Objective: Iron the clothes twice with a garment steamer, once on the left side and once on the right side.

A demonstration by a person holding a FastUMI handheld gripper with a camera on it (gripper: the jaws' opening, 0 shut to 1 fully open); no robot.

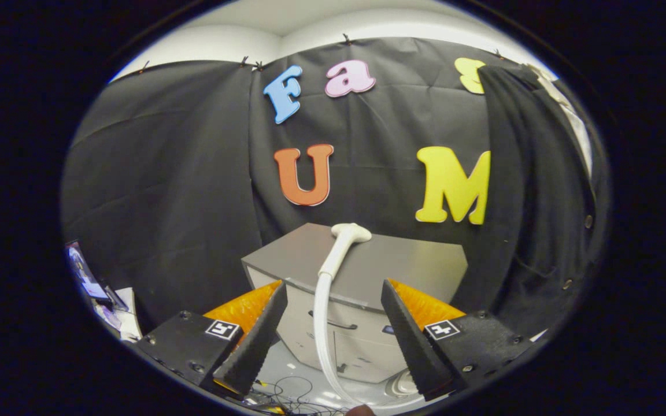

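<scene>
Presently at approach. Gripper (333,341) spread wide, holding nothing — fingers straddling the view of the steamer head (349,234), not touching it. Steamer head resting on top of the grey cabinet (425,266), hose (322,323) trailing down its front — likely parked for an easy handle grasp. Dark garment (535,202) hanging right of the cabinet, unsteamed by the look of it.

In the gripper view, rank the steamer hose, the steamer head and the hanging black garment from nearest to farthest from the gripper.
Gripper is open.
1. Steamer hose, running between the fingers.
2. Steamer head, ahead on the grey cabinet.
3. Black garment, hanging beyond, right of the cabinet.
</scene>
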